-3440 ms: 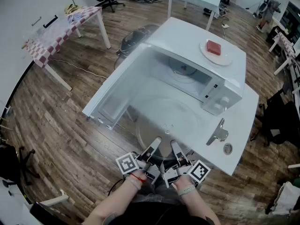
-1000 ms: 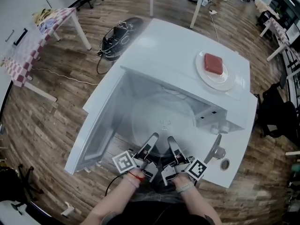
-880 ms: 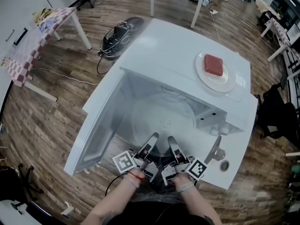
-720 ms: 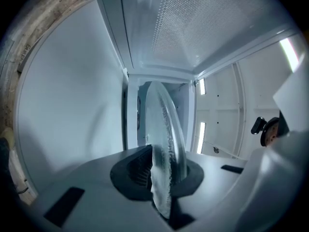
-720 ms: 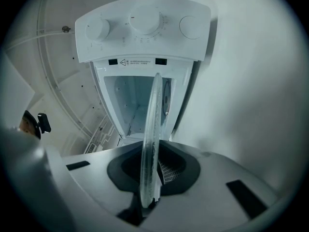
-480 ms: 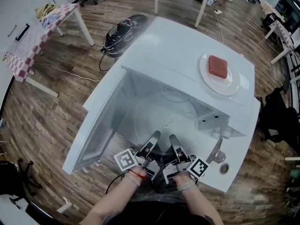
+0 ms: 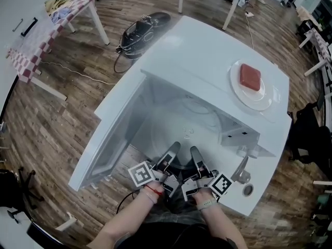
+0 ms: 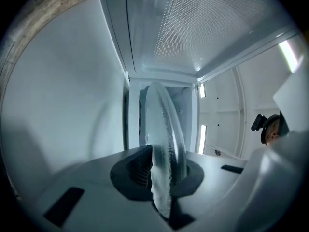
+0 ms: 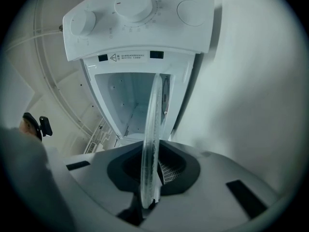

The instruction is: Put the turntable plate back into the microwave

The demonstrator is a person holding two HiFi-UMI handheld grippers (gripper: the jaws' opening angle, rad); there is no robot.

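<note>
1. Landmark: the microwave [image 7: 192, 51] stands on a white table [image 7: 262, 178] with its door [image 7: 111, 139] swung fully open to the left of the cavity. On its roof, toward the right-hand end, rests a dish [image 7: 262, 100] carrying a red block [image 7: 250, 77].
2. Task object: the turntable plate [image 7: 179, 128], clear glass, lies roughly level at the mouth of the cavity. Most of the disc appears to be inside the opening, and its near rim is at the front edge.
3. Left hand-held gripper [image 7: 171, 152]: clamped on the near rim of the plate, left of the cavity's midline. The left gripper view shows the glass edge seated between both pads.
4. Right hand-held gripper [image 7: 196, 155]: likewise pinching the near rim, just beside the left one. Its own view looks along the glass into the cavity, with the control panel [image 9: 137, 13] alongside.
5. Step in hand (judgement): insertion. The plate is carried by both grippers and not yet set down; whether it touches the cavity floor cannot be told.
6. Next move (judgement): advance the plate until it is centred in the cavity, keep it level, and lower it so that its hub meets the drive at the floor's centre. Only then should both pairs of jaws part and draw back through the opening, clear of the door.
</note>
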